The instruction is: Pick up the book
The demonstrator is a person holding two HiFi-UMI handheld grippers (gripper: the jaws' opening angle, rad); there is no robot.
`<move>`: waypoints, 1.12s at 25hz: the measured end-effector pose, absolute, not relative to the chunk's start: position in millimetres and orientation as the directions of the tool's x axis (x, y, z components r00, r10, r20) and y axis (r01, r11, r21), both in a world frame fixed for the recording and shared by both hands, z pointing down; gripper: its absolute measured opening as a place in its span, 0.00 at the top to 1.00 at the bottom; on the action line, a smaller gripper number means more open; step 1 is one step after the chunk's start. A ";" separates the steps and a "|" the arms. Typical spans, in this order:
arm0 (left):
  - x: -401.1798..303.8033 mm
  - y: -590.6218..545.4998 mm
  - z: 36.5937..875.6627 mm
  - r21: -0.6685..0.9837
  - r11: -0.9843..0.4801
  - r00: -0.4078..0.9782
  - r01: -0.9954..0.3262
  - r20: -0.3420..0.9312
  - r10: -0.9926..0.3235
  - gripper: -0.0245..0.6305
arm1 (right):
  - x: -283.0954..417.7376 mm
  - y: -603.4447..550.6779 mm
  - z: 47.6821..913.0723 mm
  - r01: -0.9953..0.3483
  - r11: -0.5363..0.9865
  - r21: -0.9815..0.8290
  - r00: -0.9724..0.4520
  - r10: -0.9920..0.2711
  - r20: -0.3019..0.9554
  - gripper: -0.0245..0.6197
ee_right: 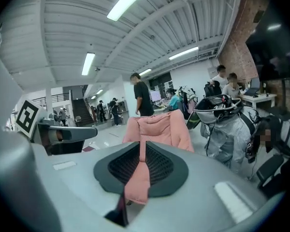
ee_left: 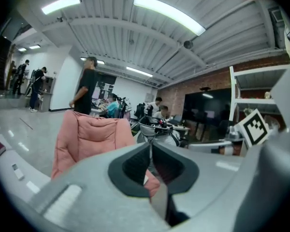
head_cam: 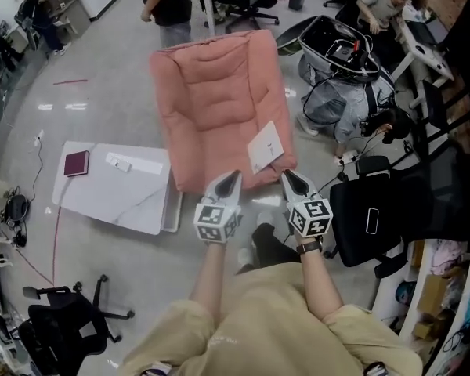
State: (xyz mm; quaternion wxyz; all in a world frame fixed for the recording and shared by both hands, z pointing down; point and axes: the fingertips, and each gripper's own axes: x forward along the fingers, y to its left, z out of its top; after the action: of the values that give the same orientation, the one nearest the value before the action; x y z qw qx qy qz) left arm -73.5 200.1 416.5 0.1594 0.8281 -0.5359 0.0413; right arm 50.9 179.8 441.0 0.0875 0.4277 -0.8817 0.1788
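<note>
A white book (head_cam: 265, 146) lies on the front right of a pink padded floor chair (head_cam: 215, 92). A second, maroon book (head_cam: 77, 163) rests on the far left corner of a low white table (head_cam: 117, 198). Both grippers hover side by side just before the chair's front edge, pointing at it. My left gripper (head_cam: 233, 175) is shut and holds nothing. My right gripper (head_cam: 287, 174) stands open by a narrow gap, also holding nothing, just below the white book. The left gripper view has the shut left gripper (ee_left: 150, 146) before the chair (ee_left: 89, 134). Pink cushion shows through the right gripper's (ee_right: 142, 146) gap.
A flat white slip (head_cam: 133, 163) lies on the table. A black office chair (head_cam: 392, 206) stands close on the right, another (head_cam: 63, 319) at the lower left. Grey bags and cables (head_cam: 333, 100) crowd the far right. A person (head_cam: 166, 6) stands behind the pink chair.
</note>
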 end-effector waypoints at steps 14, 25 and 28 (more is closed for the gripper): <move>-39.2 33.2 545.0 0.237 -0.440 0.493 -0.866 0.548 -0.675 0.87 | 64.3 57.4 599.5 -0.763 0.399 -0.508 -0.633 -0.617 0.467 0.81; -33.6 -27.1 671.8 0.292 -0.554 0.568 -0.779 0.703 -0.428 0.74 | 81.9 49.1 719.0 -0.778 0.236 -0.583 -0.612 -0.498 0.614 0.73; -37.2 -41.9 704.9 0.314 -0.583 0.586 -0.749 0.725 -0.362 0.69 | 77.9 47.5 746.9 -0.782 0.192 -0.593 -0.600 -0.485 0.636 0.72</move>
State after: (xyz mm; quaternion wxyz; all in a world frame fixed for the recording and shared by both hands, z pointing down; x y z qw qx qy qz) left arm -37.2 -41.9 704.9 0.3125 0.8338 -0.3331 0.3101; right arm 77.9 47.5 746.9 0.1556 0.4190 -0.7561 0.4781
